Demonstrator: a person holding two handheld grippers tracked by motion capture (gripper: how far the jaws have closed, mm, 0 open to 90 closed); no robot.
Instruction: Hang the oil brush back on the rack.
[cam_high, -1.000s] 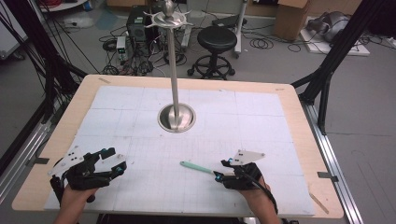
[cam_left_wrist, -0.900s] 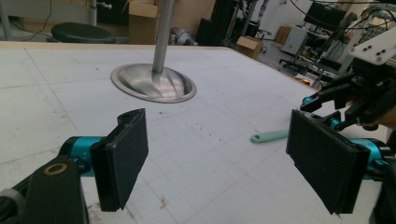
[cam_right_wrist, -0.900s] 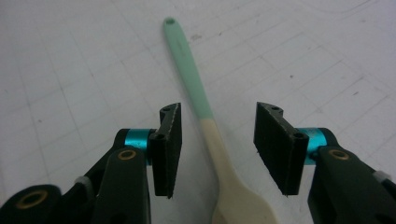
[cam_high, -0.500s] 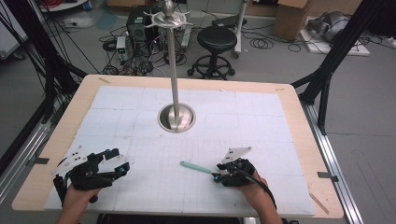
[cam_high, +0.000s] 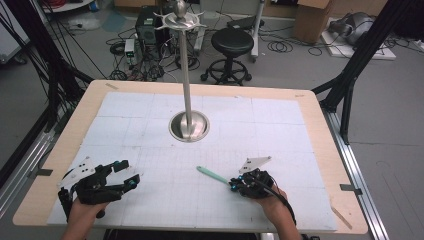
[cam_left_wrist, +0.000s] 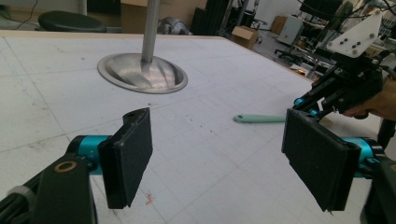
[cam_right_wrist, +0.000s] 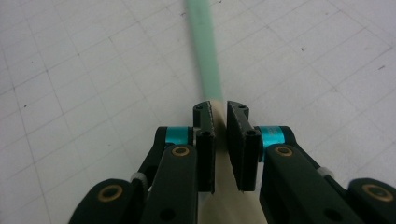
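A light wooden tabletop (cam_high: 320, 117) carries a white gridded mat (cam_high: 165, 195). Toward twelve o'clock of the mat's middle stands a metal stand (cam_high: 188, 125), a round dished base with a slim upright pole topped by a small spoked disc.

The left tool (cam_high: 122, 173) sits at about eight o'clock on the mat, held in a hand (cam_high: 84, 214) that comes in from the lower edge. Its jaws stand wide apart with only bare mat between them; the left gripper view shows the two flat black pads (cam_left_wrist: 128, 156) well separated, gripping nothing, and angled toward the stand's base (cam_left_wrist: 141, 72).

A slim mint-green stick-like utensil (cam_high: 212, 174) lies flat on the mat at about five o'clock from the stand's base, running from its free rounded end at upper left down toward the right tool (cam_high: 233, 185). What kind of utensil it is cannot be told. The right tool, held by the other hand (cam_high: 274, 204), meets the near end of the stick at about four o'clock on the mat. In the right gripper view its jaws are drawn close with a narrow gap, and the green stick (cam_right_wrist: 205, 56) runs straight away from that gap; a pale strip lies between the pads, and whether they actually pinch it cannot be told.

In the left gripper view the green stick (cam_left_wrist: 259, 118) lies on the mat just short of the right tool (cam_left_wrist: 299, 108).
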